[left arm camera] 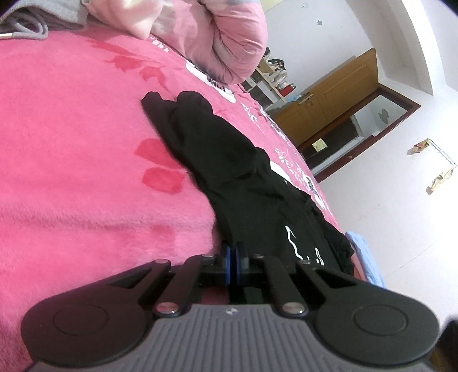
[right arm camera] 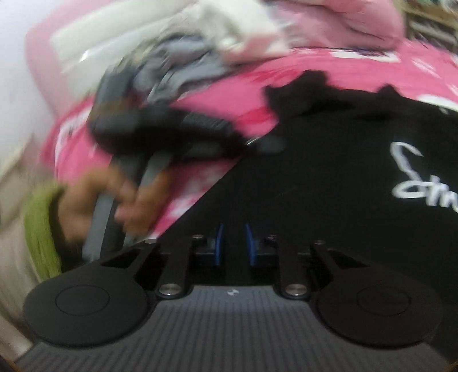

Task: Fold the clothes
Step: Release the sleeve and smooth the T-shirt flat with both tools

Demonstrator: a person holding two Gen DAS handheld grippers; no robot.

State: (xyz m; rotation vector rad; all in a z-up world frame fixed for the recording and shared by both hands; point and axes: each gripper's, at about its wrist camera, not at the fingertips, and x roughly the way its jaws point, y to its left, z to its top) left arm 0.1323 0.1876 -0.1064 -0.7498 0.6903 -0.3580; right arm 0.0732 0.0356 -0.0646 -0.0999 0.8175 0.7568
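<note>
Black shirt lies against left gripper's closed tips.

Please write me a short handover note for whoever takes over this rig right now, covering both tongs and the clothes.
Left tongs: blue pads shut, at the near edge of the black garment; whether fabric is pinched between them cannot be told.
Right tongs: open, over the black cloth, gripping nothing; that view is motion-blurred.
The garment, with white lettering, lies rumpled along the pink blanket. A grey hoodie and a pink quilt sit at the bed's far end.
Done: no neat fold visible yet.
Left: spread the black garment flat, fold it, then take the others.
</note>
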